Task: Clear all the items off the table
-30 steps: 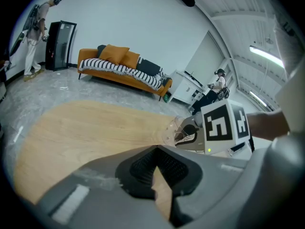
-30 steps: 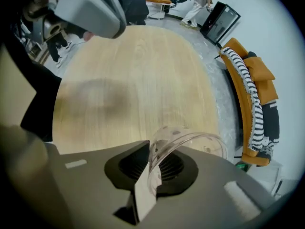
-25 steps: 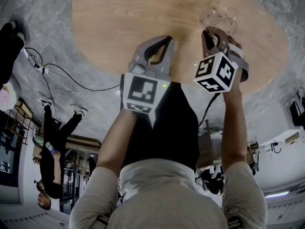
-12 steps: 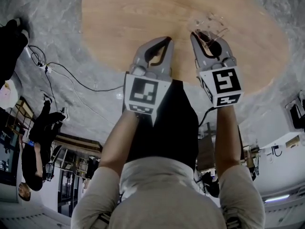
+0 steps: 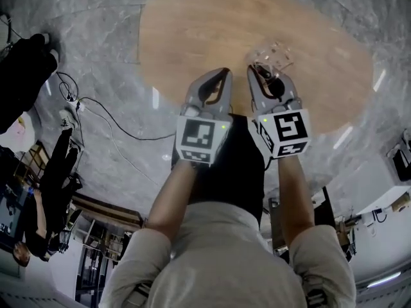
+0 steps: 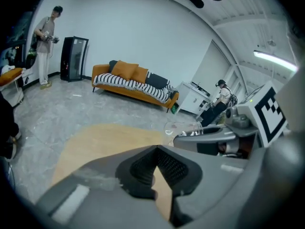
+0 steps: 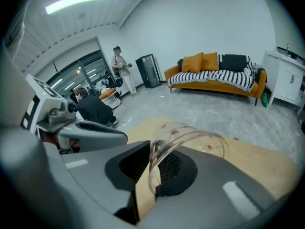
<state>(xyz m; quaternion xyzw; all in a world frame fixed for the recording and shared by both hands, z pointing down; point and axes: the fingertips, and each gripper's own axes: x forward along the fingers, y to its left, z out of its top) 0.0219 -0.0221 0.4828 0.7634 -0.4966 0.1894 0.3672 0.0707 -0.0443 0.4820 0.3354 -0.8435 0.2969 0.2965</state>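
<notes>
1. Two tongs sit side by side over the near edge of the wooden tabletop [image 5: 192,24]. Starting on the left, the left tongs [image 5: 220,74] have their tips pressed together with nothing between them.
2. Over to the right tongs [image 5: 254,70], which are clamped tight on the thin wall of a clear plastic cup [image 5: 275,55].
3. That cup is tipped, its rim arching over one jaw, above the tabletop just past the tips. Whether it touches the wood, I can't tell.
</notes>
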